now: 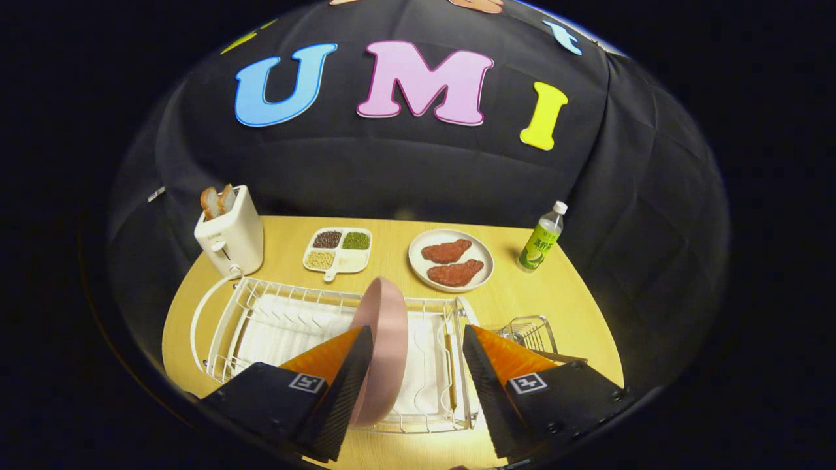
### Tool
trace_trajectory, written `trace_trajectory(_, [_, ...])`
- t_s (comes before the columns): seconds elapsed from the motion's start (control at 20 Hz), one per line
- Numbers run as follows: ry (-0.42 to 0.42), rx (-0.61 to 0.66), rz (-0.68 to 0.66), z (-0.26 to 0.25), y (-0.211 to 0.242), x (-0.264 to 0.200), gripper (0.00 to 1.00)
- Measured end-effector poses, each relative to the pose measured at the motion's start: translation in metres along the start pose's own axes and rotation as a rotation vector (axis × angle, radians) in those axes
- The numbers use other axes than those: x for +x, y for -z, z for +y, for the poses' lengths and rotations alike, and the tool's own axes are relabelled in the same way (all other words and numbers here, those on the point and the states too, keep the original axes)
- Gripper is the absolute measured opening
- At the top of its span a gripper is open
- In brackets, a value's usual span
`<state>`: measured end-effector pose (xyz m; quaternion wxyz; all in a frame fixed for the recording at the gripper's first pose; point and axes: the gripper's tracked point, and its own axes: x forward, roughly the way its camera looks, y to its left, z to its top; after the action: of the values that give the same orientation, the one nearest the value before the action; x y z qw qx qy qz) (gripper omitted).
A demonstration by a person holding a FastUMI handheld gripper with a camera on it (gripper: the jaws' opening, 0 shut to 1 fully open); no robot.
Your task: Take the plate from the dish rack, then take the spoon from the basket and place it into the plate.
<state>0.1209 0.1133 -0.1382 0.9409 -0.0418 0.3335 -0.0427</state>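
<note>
- Table (392, 238) first: pale wood, carrying everything in play.
- Rack (287, 320), white wire, sits just ahead of the fingers and runs off to the left, with a white drain tray inside.
- Plate (385, 326), pink, stands on edge in the rack, tilted a little, rim towards us. It looks stiff, smooth and likely slippery, probably breakable. Best taken across the thin upper rim, squeezed flat on both faces and lifted straight up out of the wires.
- Gripper (418, 339) gapes wide and holds nothing. The left finger lies against the plate's near face; the right stands well clear.
- Basket (532, 333), small wire, sits right of the rack beyond the right finger. I can't pick out the spoon for sure.
</note>
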Motion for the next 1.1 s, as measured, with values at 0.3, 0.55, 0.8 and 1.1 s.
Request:
trace_trajectory(0.3, [-0.018,0.184,0.145,0.019,0.029,0.021,0.51])
trace_trajectory(0.55, [0.067,0.150,0.129,0.013,0.028,0.019,0.30])
trace_trajectory(0.8, [0.131,0.112,0.089,0.016,0.021,0.015,0.27])
trace_trajectory(1.1, [0.191,0.041,-0.014,0.008,-0.008,0.005,0.27])
